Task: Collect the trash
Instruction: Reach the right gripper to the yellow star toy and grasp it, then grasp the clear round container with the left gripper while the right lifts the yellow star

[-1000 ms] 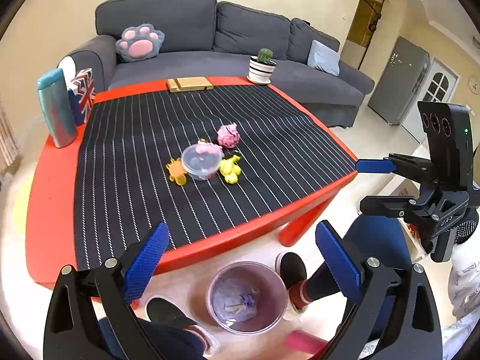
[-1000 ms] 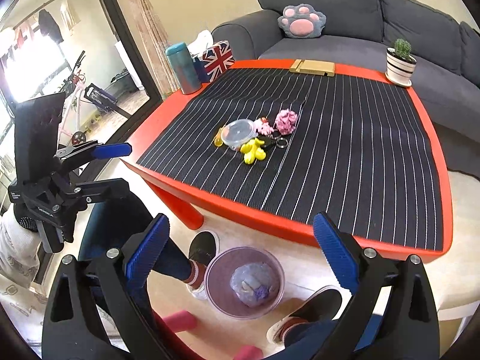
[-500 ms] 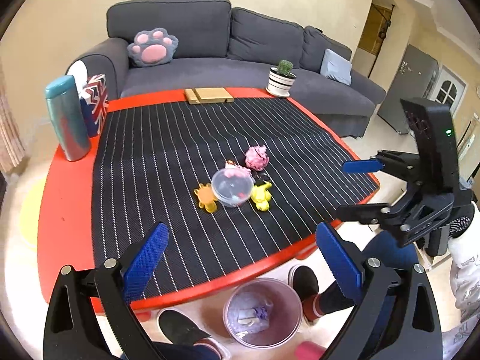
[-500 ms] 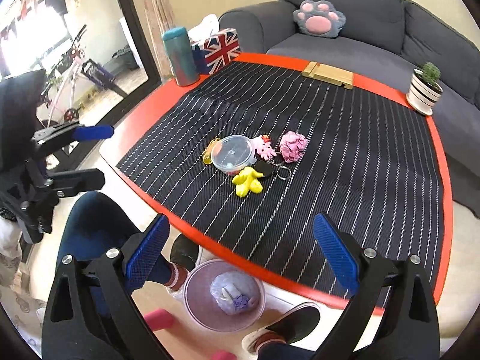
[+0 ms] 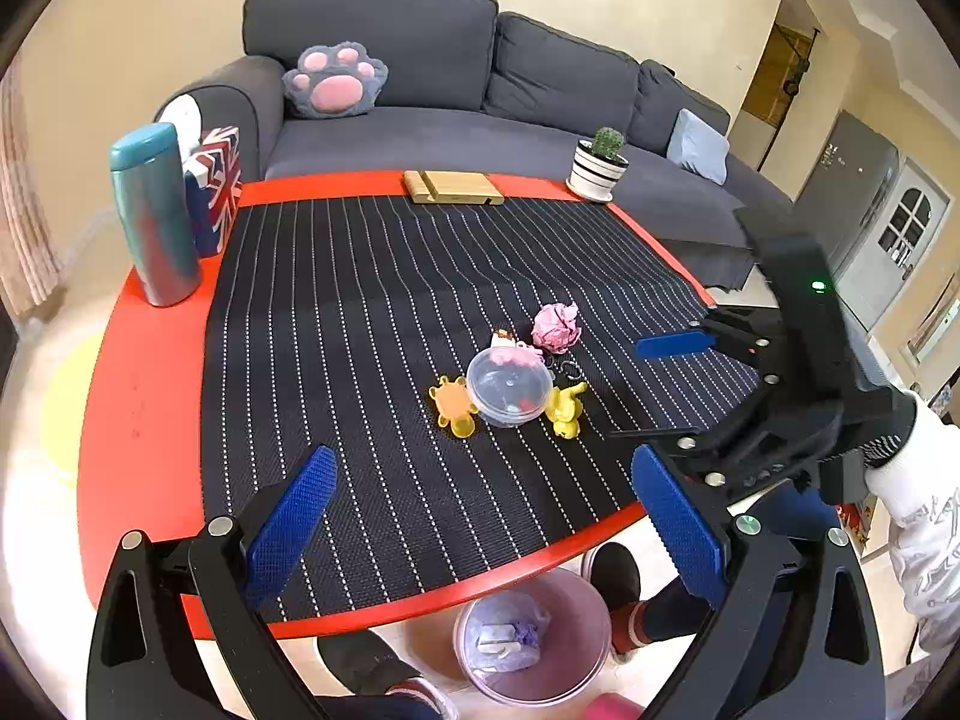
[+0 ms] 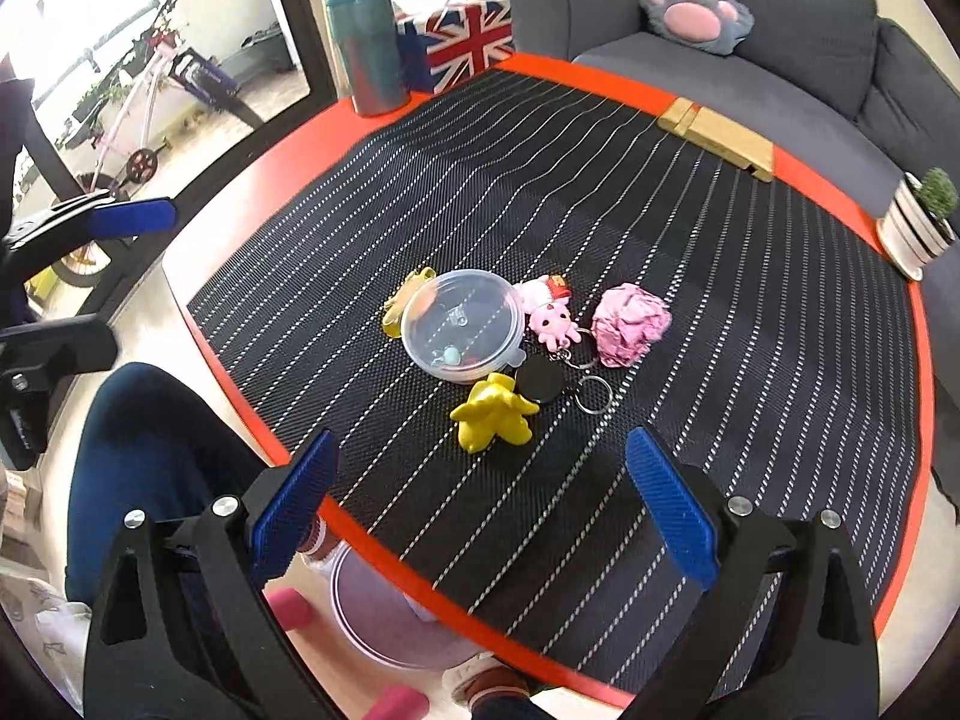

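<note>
paper (image 6: 630, 324), a pink crumpled wad, lies on the mat (image 6: 720, 276) ahead and slightly right of the right gripper (image 6: 480, 507), beside the keyrings. right gripper looks nearer than the left gripper (image 5: 483, 522); both have jaws wide and empty. wad is roundish, no clear long axis. bin (image 5: 564, 654) sits under the table edge.
</note>
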